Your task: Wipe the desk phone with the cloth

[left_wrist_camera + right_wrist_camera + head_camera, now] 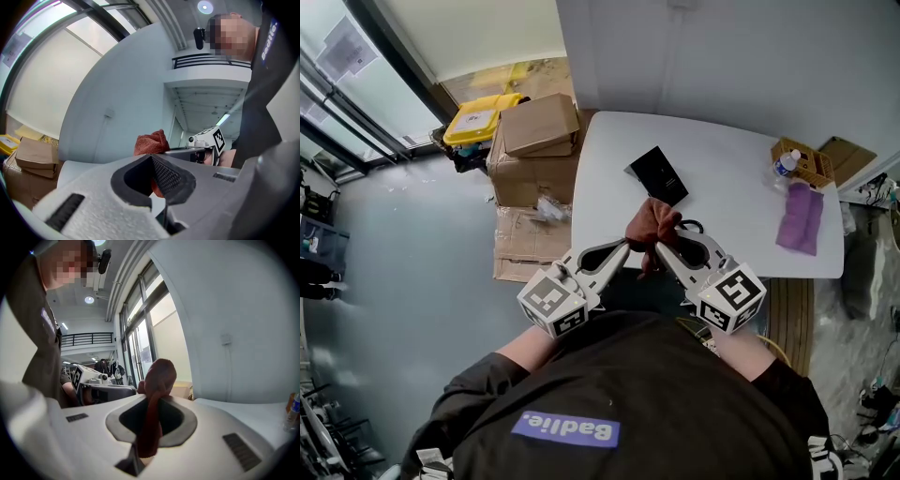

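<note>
A rust-red cloth [652,223] is bunched up above the table's near edge, held between my two grippers. My left gripper [626,247] comes at it from the left and my right gripper [660,247] from the right, tips almost meeting. In the right gripper view the cloth [157,380] runs down between the closed jaws of the right gripper [157,401]. The left gripper [153,158] is closed too, with the cloth [151,143] bulging past its tips. The black desk phone [657,175] lies flat on the white table [722,206], just beyond the cloth.
A water bottle [785,166] and a wicker basket [809,160] stand at the table's far right, a purple cloth [801,218] lies nearer. Cardboard boxes [536,141] and a yellow bin [478,117] crowd the floor left of the table. A wall backs the table.
</note>
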`<state>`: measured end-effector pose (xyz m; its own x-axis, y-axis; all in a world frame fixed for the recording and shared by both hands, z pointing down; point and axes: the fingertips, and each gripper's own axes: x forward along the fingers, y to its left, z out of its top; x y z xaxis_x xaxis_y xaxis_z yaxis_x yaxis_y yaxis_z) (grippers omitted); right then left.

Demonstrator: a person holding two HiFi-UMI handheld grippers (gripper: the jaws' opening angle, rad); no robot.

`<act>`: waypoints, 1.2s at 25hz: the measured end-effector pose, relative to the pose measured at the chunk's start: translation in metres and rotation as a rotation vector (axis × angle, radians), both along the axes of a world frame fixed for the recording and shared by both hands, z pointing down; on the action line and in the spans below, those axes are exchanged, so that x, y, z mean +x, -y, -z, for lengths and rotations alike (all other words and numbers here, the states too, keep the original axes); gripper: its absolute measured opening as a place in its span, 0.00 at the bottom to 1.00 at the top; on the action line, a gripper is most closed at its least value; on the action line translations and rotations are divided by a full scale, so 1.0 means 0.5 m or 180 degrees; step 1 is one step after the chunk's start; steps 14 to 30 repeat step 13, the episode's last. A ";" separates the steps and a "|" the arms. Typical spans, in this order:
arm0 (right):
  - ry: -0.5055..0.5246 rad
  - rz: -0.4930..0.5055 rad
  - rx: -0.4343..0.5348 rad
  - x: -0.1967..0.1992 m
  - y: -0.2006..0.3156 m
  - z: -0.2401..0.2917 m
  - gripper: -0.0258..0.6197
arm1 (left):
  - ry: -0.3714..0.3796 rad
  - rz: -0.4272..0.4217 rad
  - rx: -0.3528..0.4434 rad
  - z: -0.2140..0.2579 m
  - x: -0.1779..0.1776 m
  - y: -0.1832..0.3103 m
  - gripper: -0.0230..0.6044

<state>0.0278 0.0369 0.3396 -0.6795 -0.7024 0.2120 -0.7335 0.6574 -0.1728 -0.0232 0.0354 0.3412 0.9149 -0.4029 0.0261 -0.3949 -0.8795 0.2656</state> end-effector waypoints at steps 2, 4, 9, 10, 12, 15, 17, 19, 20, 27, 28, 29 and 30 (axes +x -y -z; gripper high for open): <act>0.0003 -0.0003 -0.0007 -0.001 -0.002 -0.001 0.12 | -0.0007 0.0023 -0.0005 0.001 -0.004 -0.001 0.04; 0.0004 0.0005 -0.0006 -0.002 -0.006 0.000 0.12 | -0.0015 0.0034 -0.0011 0.001 -0.006 -0.005 0.04; -0.0013 0.0004 0.0014 -0.001 -0.016 0.005 0.12 | -0.0028 0.0022 -0.0018 0.002 -0.003 -0.017 0.04; -0.0017 0.0003 0.0018 -0.001 -0.018 0.006 0.12 | -0.0030 0.0019 -0.0016 0.003 -0.004 -0.019 0.04; -0.0025 -0.0004 0.0013 -0.001 -0.022 0.007 0.12 | -0.0030 0.0018 -0.0014 0.007 -0.006 -0.023 0.04; -0.0028 -0.0009 0.0008 -0.001 -0.024 0.007 0.12 | -0.0030 0.0020 -0.0014 0.009 -0.007 -0.025 0.04; -0.0028 -0.0009 0.0008 -0.001 -0.024 0.007 0.12 | -0.0030 0.0020 -0.0014 0.009 -0.007 -0.025 0.04; -0.0028 -0.0009 0.0008 -0.001 -0.024 0.007 0.12 | -0.0030 0.0020 -0.0014 0.009 -0.007 -0.025 0.04; -0.0028 -0.0009 0.0008 -0.001 -0.024 0.007 0.12 | -0.0030 0.0020 -0.0014 0.009 -0.007 -0.025 0.04; -0.0028 -0.0009 0.0008 -0.001 -0.024 0.007 0.12 | -0.0030 0.0020 -0.0014 0.009 -0.007 -0.025 0.04; -0.0028 -0.0009 0.0008 -0.001 -0.024 0.007 0.12 | -0.0030 0.0020 -0.0014 0.009 -0.007 -0.025 0.04; -0.0028 -0.0009 0.0008 -0.001 -0.024 0.007 0.12 | -0.0030 0.0020 -0.0014 0.009 -0.007 -0.025 0.04; -0.0028 -0.0009 0.0008 -0.001 -0.024 0.007 0.12 | -0.0030 0.0020 -0.0014 0.009 -0.007 -0.025 0.04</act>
